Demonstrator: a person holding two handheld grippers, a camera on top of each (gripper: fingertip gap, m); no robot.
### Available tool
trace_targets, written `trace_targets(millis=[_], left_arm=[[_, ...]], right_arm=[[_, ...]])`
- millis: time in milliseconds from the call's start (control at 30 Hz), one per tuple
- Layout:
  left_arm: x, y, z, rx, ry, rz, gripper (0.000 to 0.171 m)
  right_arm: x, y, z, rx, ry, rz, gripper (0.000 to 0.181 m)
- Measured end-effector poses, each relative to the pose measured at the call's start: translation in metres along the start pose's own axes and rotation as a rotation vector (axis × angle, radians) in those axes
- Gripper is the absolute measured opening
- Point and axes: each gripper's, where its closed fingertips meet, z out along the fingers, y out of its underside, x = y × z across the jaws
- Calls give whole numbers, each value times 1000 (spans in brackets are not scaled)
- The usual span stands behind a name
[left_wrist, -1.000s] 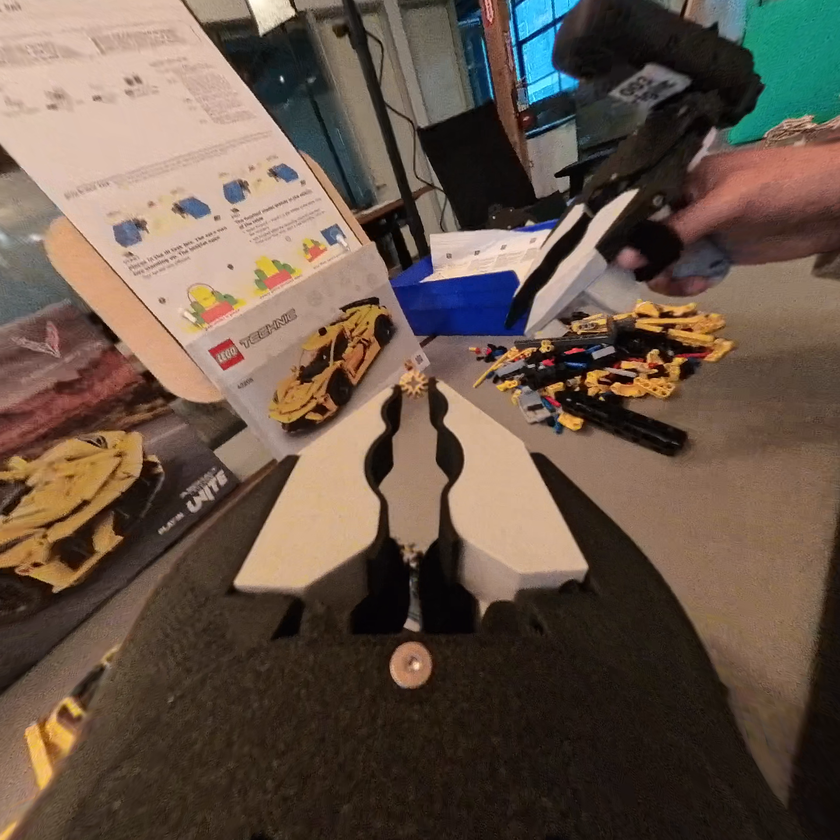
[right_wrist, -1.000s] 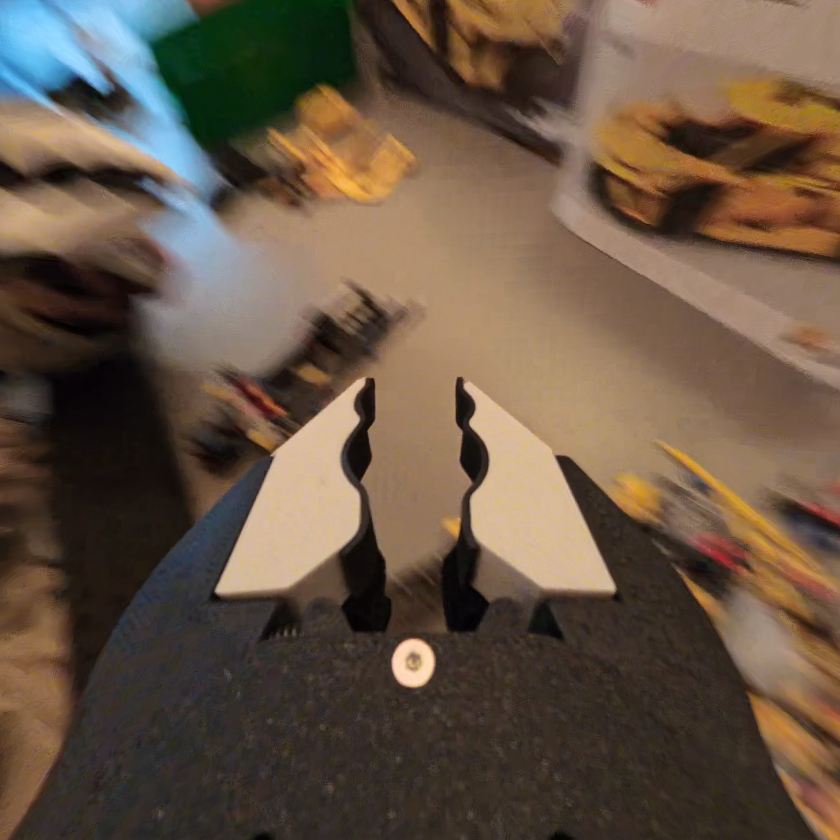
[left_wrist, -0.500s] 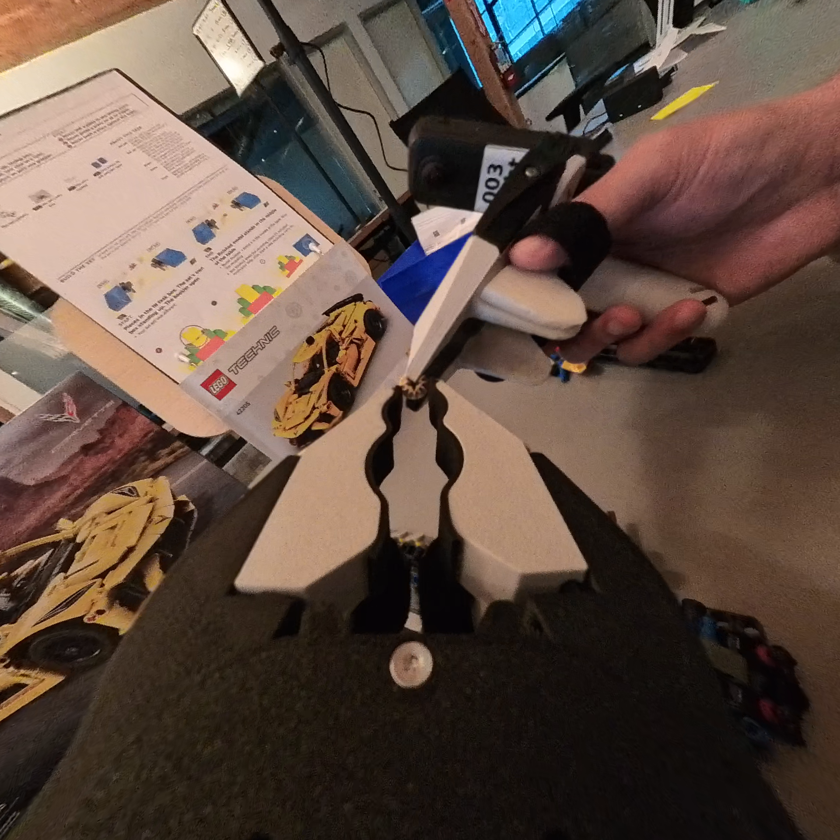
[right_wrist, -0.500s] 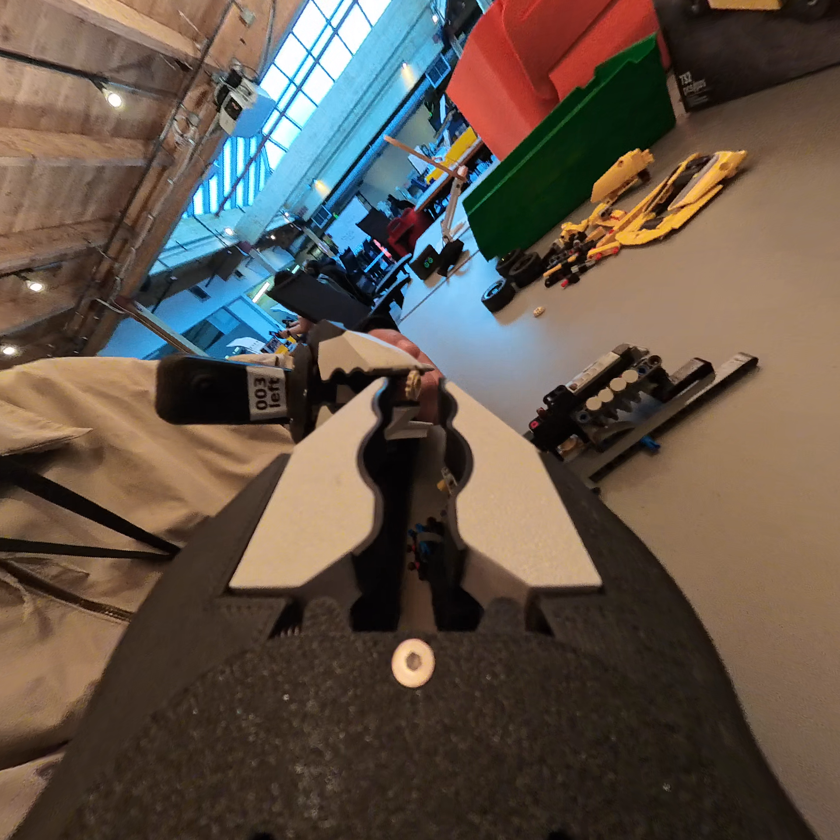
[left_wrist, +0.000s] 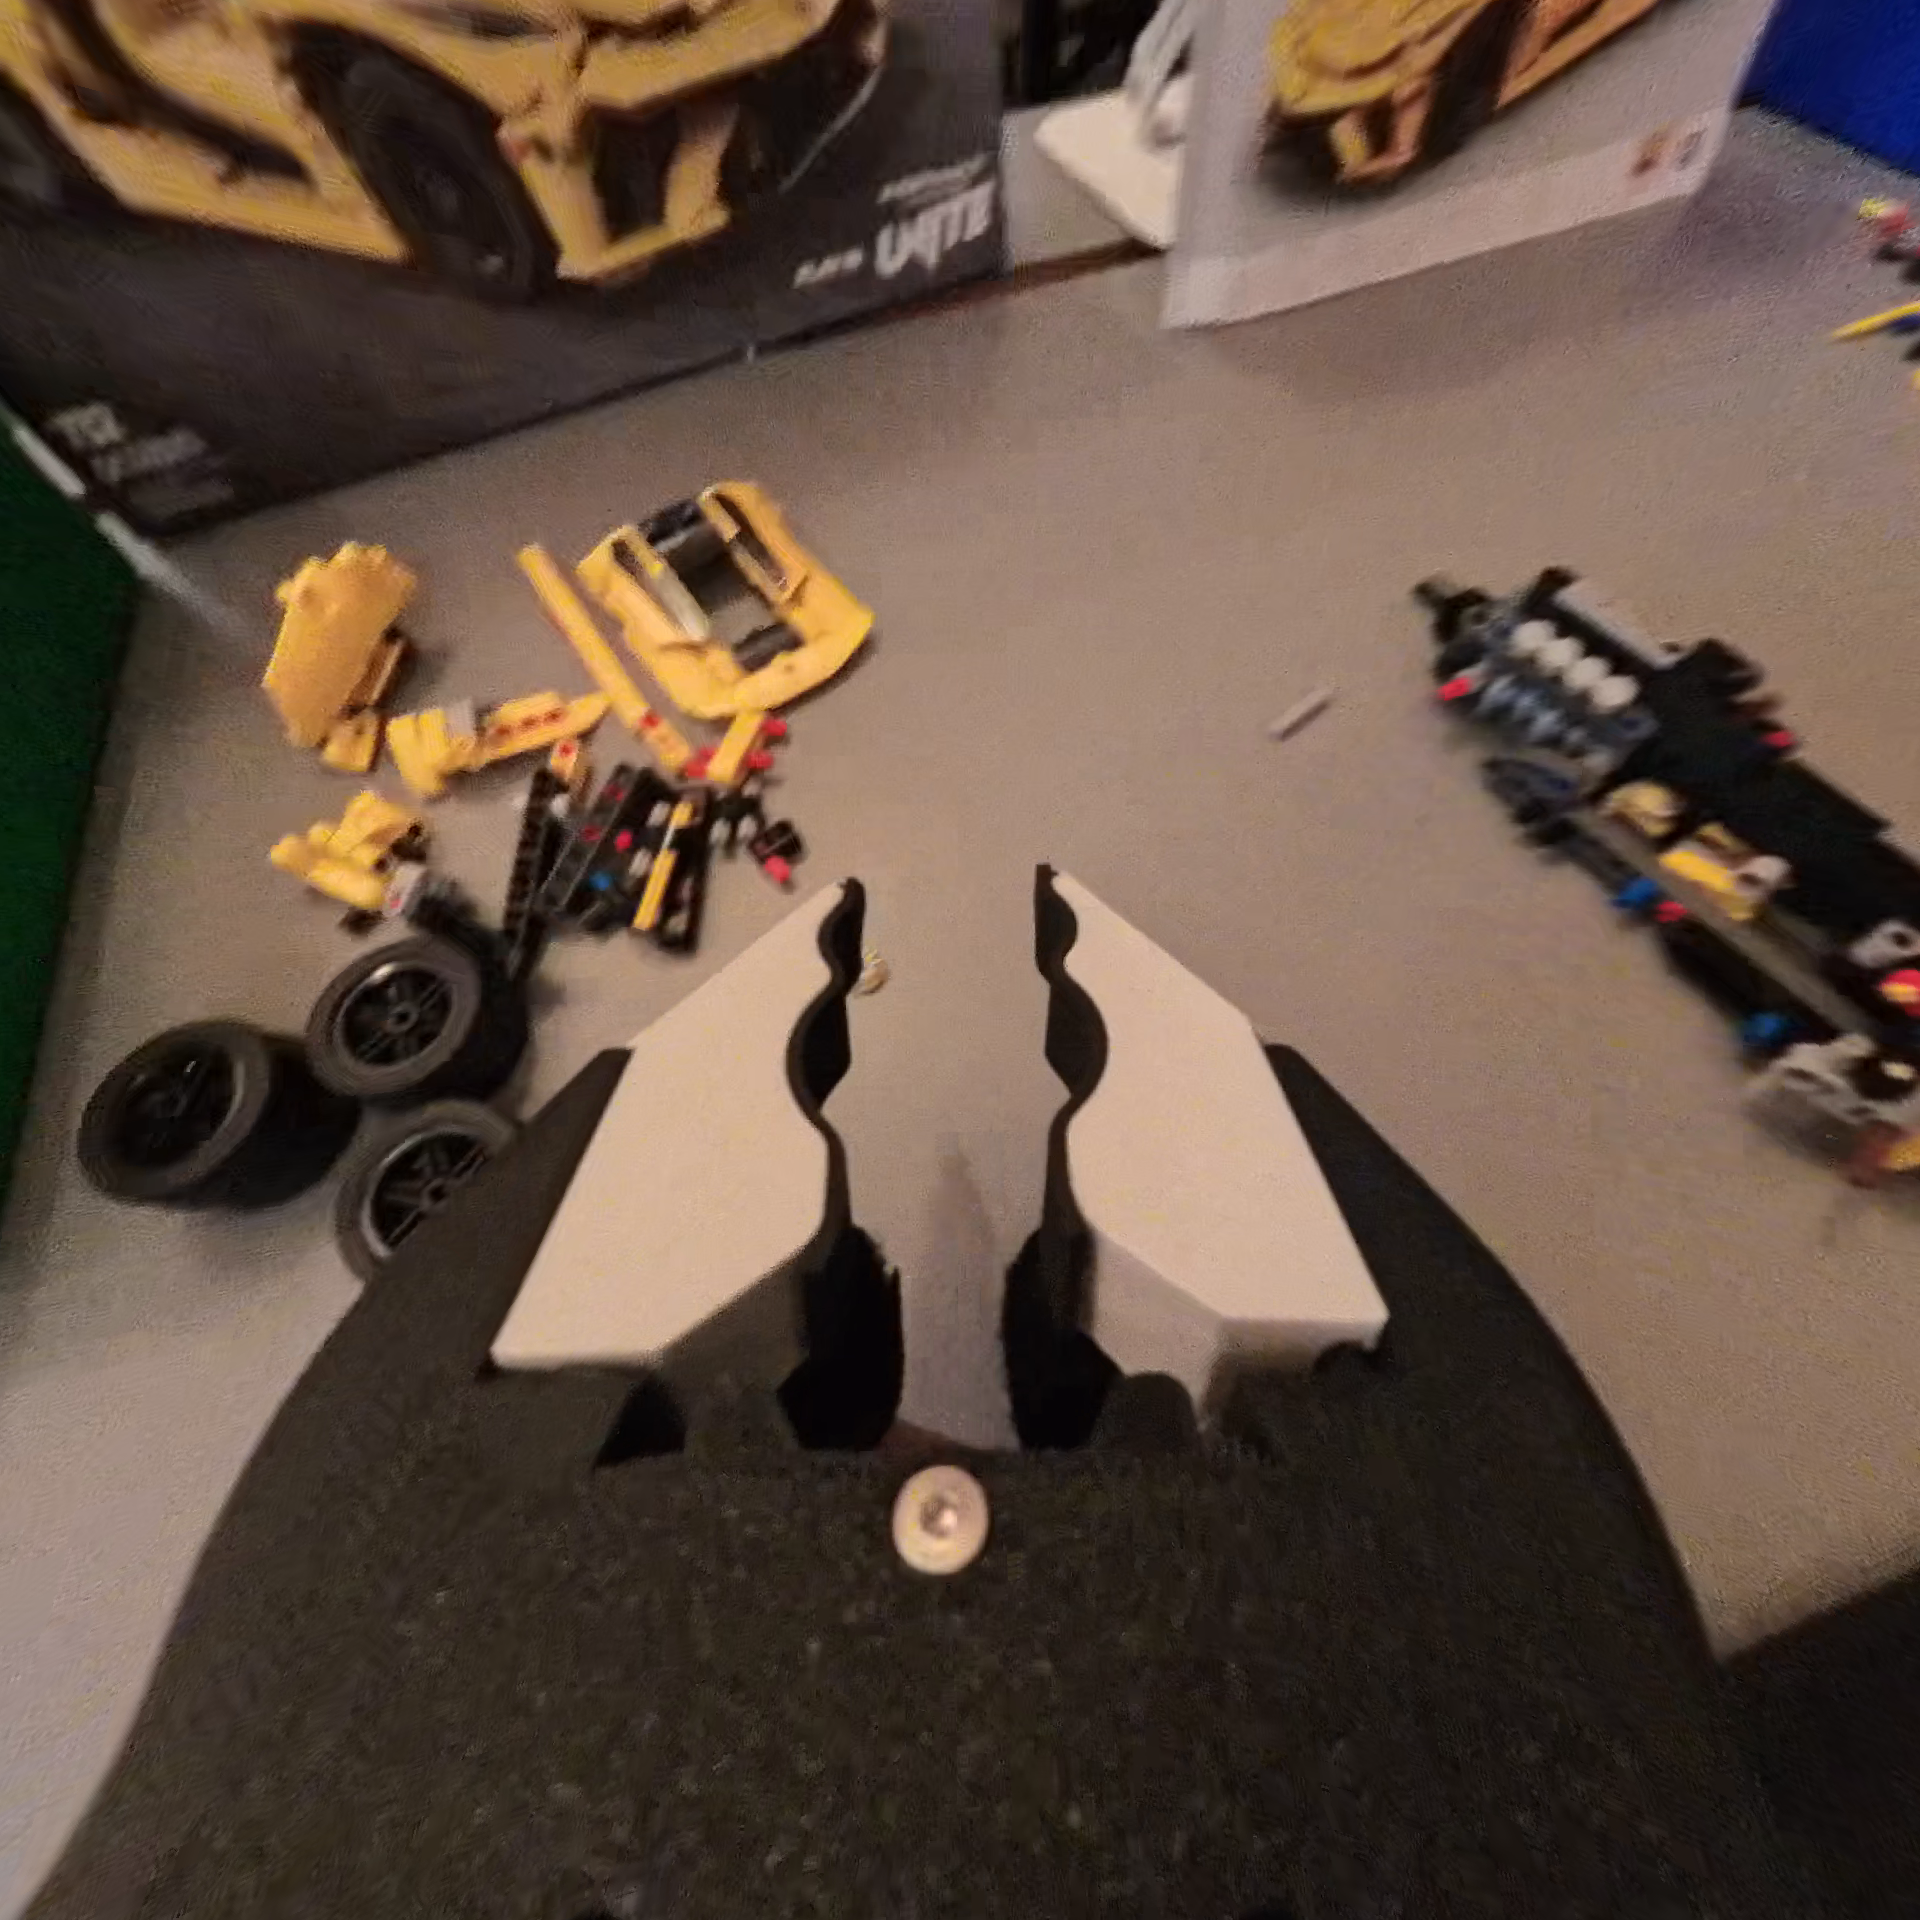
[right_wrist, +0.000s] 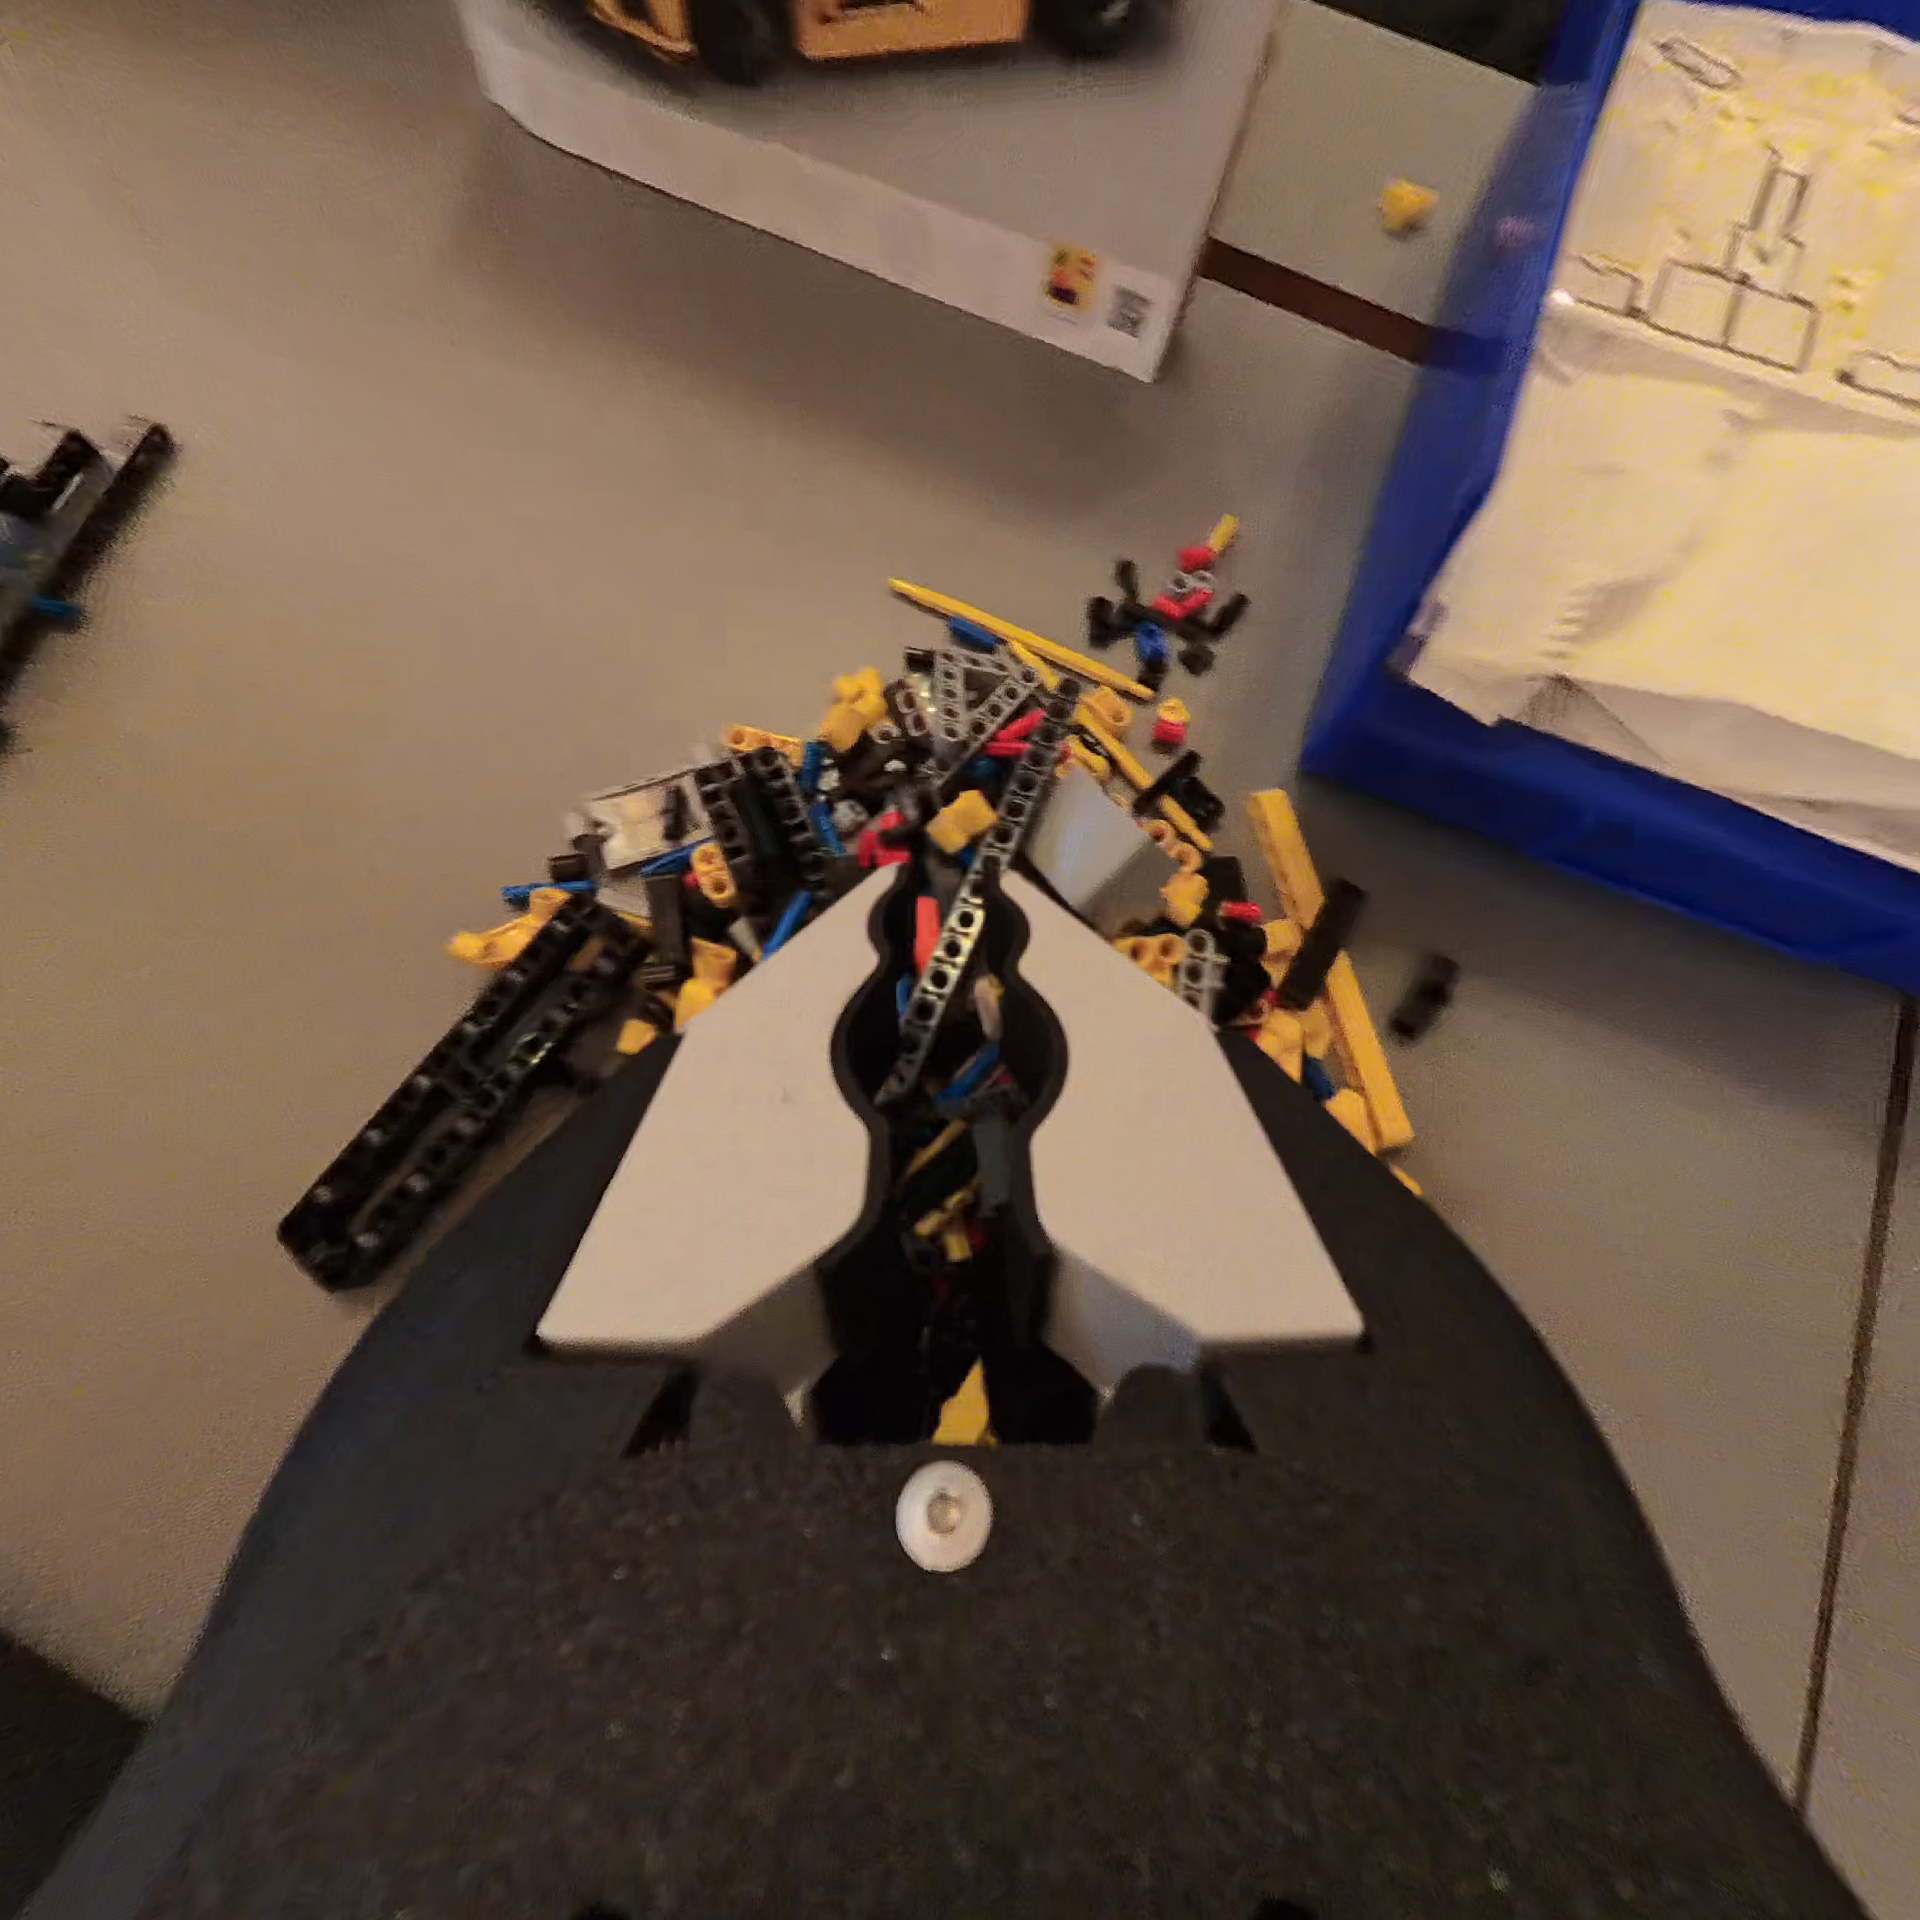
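Our left gripper (left_wrist: 945, 883) hangs wide and empty over bare table; wheels (left_wrist: 312, 1091) lie lower left, a tiny gear (left_wrist: 876, 975) beside its left finger. Our right gripper (right_wrist: 940, 883), nearly closed, noses into the mid-frame brick pile (right_wrist: 935, 831); whether it pinches anything we cannot tell. Pushing deeper could scatter loose bricks.

I see a matt grey worktop (left_wrist: 1143, 540) under glossy plastic bricks (right_wrist: 966, 831) and rubber-looking black wheels (left_wrist: 400, 1013). My jaws look smooth and matt, their black mount rough. Crumpled paper (right_wrist: 1683, 488) lies in the blue bin.
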Motion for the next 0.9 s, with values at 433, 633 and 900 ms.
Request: trace_targets(millis=[433, 633, 900], left_arm=[[-20, 46, 35, -176, -137, -52, 37], [-15, 46, 39, -185, -138, -3, 7], [-16, 42, 42, -174, -151, 7, 28]], right_arm=[[-120, -62, 1, 422, -280, 59, 24], [-136, -64, 2, 473, -279, -18, 19], [-141, -57, 8, 449, -306, -12, 20]])
